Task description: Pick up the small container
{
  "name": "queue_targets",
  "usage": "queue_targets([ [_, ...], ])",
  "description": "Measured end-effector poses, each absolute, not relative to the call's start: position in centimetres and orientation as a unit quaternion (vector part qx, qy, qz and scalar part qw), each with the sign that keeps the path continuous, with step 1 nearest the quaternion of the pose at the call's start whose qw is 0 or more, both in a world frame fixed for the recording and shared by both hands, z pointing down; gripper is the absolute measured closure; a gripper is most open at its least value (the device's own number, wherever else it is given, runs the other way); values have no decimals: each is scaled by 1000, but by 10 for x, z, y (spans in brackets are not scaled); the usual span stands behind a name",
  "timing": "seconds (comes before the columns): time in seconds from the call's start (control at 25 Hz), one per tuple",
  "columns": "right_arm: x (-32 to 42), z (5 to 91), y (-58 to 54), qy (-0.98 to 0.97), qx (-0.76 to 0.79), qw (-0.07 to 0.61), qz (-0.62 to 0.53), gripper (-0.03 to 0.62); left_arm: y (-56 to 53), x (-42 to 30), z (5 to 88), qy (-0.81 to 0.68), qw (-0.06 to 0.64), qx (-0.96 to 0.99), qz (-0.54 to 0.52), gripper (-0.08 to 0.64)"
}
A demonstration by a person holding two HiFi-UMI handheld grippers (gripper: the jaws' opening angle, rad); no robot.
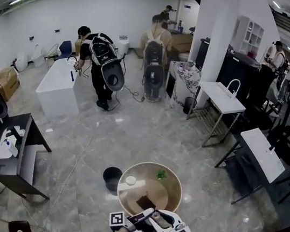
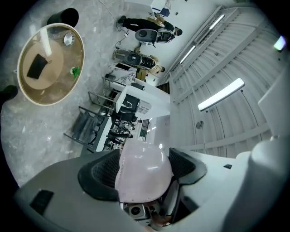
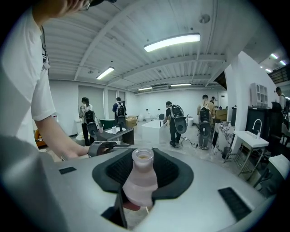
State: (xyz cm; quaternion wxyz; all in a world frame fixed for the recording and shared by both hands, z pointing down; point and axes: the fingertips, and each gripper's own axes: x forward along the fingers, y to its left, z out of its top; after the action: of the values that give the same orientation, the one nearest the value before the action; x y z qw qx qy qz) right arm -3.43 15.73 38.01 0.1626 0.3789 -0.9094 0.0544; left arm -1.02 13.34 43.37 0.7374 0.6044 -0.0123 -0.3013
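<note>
L gripper (image 2: 144, 168): jaws clamped on a pale pink domed piece (image 2: 141, 177). The pads (image 2: 102, 174) press it on both sides. It fills the gap & bulges out past the jaw tips.

R gripper (image 3: 144, 171): jaws closed on the small container (image 3: 140, 182), a pale pink bottle shape w/ open neck. It's gripped at the body btwn the pads, neck pointing out past the tips.

Both grippers sit close together, off the round bench (image 1: 178, 184) at its near edge.

On the bench:
- dark square item (image 1: 146, 202), just ahead of the grippers
- small white round thing (image 1: 131, 180), further ahead
- green bit (image 1: 161, 174), furthest

Black bin (image 1: 111, 178) on the floor, ahead-left of L gripper. A person's forearm (image 3: 59, 145) shows left of R gripper.
</note>
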Motion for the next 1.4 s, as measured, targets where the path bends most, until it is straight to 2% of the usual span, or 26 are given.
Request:
queue_targets([
  [0.88,29,350,189,-930,330,157,26,440,162,51,406,-36,723,609,-325,212],
  [1.4,34,337,187,-934,330,133,26,440,160,55,393,-42,715,620,-322,212],
])
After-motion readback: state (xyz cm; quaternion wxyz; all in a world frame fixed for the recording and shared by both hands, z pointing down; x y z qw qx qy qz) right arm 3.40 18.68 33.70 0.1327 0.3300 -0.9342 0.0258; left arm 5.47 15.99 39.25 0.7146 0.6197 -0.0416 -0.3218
